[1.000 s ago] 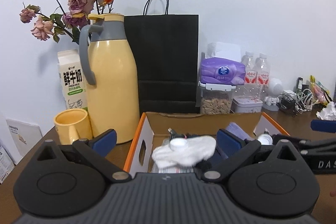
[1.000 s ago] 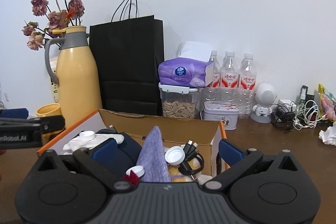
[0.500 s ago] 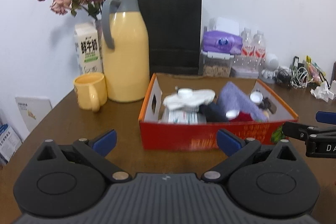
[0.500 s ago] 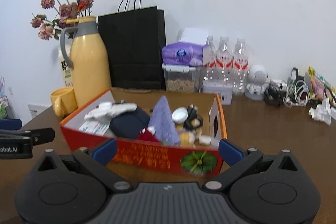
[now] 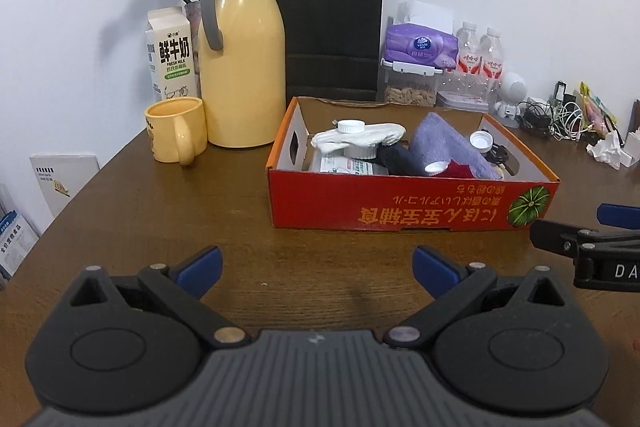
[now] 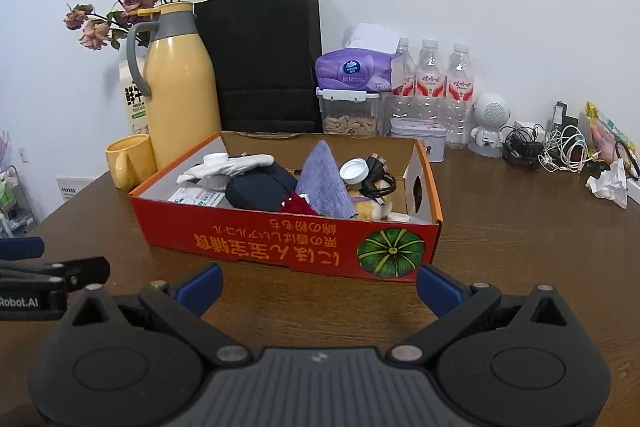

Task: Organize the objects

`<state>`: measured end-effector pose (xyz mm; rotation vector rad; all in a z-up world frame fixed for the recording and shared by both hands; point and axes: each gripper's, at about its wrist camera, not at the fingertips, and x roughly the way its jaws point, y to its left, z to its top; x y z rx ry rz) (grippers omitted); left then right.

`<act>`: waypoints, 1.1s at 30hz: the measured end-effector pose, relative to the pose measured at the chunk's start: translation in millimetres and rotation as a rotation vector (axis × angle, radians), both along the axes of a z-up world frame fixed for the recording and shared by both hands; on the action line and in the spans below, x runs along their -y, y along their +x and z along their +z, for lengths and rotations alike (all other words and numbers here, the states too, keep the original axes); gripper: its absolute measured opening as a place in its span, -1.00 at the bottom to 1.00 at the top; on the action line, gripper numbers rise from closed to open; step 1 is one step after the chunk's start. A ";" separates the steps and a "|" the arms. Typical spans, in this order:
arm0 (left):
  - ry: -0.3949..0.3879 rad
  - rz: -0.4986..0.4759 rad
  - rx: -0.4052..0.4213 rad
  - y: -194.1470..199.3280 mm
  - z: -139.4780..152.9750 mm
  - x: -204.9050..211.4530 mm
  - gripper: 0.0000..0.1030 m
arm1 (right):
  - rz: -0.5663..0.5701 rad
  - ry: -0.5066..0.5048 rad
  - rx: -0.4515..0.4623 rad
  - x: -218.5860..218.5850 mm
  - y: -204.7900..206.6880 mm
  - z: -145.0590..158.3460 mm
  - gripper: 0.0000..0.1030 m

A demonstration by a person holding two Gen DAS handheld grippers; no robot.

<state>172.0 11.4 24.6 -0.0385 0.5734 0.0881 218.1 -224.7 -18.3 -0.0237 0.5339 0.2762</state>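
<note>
Nearest, the left gripper (image 5: 316,265) and right gripper (image 6: 319,283) both hang wide open and empty above the table (image 5: 168,227), just short of the red box (image 6: 288,247). Inside the box lie a purple cloth (image 6: 324,183), a dark pouch (image 6: 260,187) and what may be cables (image 6: 378,173). Behind the box stands a black bag (image 6: 268,63).

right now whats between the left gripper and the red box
Only bare brown table lies between the left gripper and the red box; the left wrist view shows this.
</note>
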 end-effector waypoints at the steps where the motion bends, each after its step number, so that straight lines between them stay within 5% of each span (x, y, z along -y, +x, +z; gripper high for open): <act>1: -0.001 -0.001 0.000 -0.7 0.1 0.1 1.00 | 0.000 0.000 0.000 0.3 -0.7 0.5 1.00; 33: -0.003 -0.002 0.001 -2.7 1.6 0.2 1.00 | -0.001 -0.004 0.000 0.7 -2.5 2.6 1.00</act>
